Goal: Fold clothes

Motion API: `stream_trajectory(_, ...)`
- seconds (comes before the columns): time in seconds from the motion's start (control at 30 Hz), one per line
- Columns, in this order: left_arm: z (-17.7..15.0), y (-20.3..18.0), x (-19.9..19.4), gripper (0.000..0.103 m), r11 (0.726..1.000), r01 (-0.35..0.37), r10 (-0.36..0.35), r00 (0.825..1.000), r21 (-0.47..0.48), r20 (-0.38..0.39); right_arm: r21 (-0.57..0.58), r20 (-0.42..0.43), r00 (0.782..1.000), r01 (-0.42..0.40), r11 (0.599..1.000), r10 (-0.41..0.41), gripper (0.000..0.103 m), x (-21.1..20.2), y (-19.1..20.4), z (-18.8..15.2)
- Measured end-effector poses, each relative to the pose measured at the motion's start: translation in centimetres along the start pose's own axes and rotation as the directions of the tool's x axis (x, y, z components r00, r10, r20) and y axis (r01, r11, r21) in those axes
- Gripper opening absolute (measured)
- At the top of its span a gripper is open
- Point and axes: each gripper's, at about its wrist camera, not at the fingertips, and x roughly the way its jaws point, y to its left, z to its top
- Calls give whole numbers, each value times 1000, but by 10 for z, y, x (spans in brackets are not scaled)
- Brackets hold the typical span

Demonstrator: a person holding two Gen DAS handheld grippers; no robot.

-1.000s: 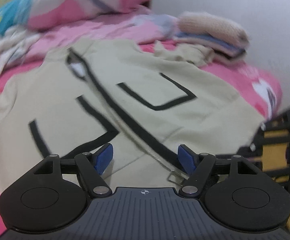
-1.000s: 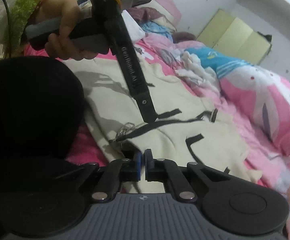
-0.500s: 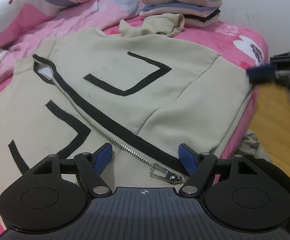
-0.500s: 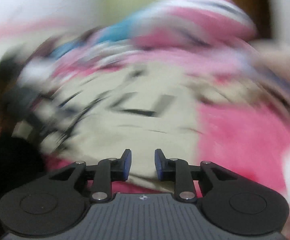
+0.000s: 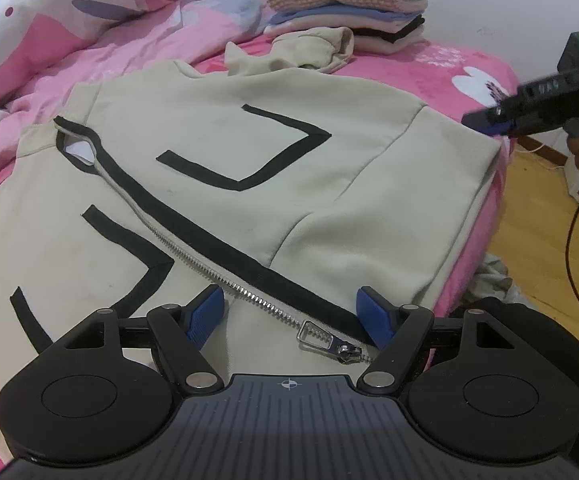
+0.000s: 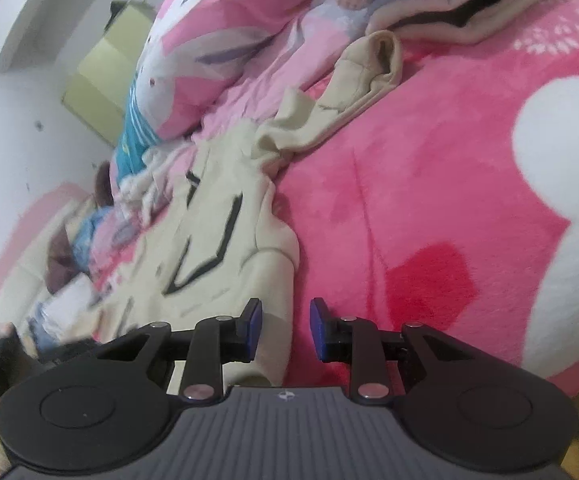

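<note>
A beige zip jacket (image 5: 217,184) with black trim lies flat, front up, on the pink bed (image 5: 441,68). My left gripper (image 5: 289,304) hovers open over its hem, the zipper pull (image 5: 329,340) lying between the blue pads with neither touching it. One sleeve (image 5: 313,50) lies crumpled at the far side. My right gripper (image 5: 485,120) hangs at the jacket's right edge, held by a hand. In the right wrist view that gripper (image 6: 285,328) stands slightly open and empty, with the jacket's (image 6: 217,240) side edge just beyond its left pad and the sleeve (image 6: 369,76) farther off.
A stack of folded clothes (image 5: 349,8) sits at the bed's far end, also seen as the stack (image 6: 429,0) in the right wrist view. A pink and white quilt (image 5: 49,20) is bunched at the far left. Wooden floor (image 5: 537,208) with a black cable (image 5: 573,240) lies to the right.
My right gripper went from shut to slightly open, rolled, and swung from the hem by the zipper out to the jacket's right side. The left gripper stayed open over the hem.
</note>
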Motion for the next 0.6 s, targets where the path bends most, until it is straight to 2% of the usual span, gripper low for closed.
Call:
stream_trajectory(0.1,-1,1,0,74,1000,9,-9,1000,8,7,67,-3,998,-63,996,63,29,-2,-5,6)
stream_trajectory(0.13,-2,1,0,74,1000,12,-12,1000,11,9,73,-18,998,-65,995,66,34,1,-5,6)
stream_trajectory(0.17,-2,1,0,74,1000,15,-16,1000,14,11,63,-40,998,-49,997,51,40,6,-2,4)
stream_trajectory(0.23,-3,2,0,74,1000,21,-21,1000,19,16,8,-73,997,-7,1000,7,39,15,6,0)
stream_trajectory(0.3,-3,2,0,74,999,23,-23,1000,26,15,-71,-71,997,28,997,-33,26,19,17,-7)
stream_trajectory(0.33,-3,1,0,74,999,24,-25,1000,34,13,-109,-65,996,48,993,-55,5,19,23,-8)
stream_trajectory(0.43,-4,-2,-1,73,997,26,-27,1000,69,10,-166,3,997,78,983,-78,4,8,34,-4)
stream_trajectory(0.53,-5,-3,0,73,996,26,-27,1000,83,13,-193,4,995,97,977,-98,4,8,33,-2)
stream_trajectory(0.6,-6,-2,-1,73,996,30,-32,999,81,16,-253,-29,984,162,954,-175,4,21,30,-9)
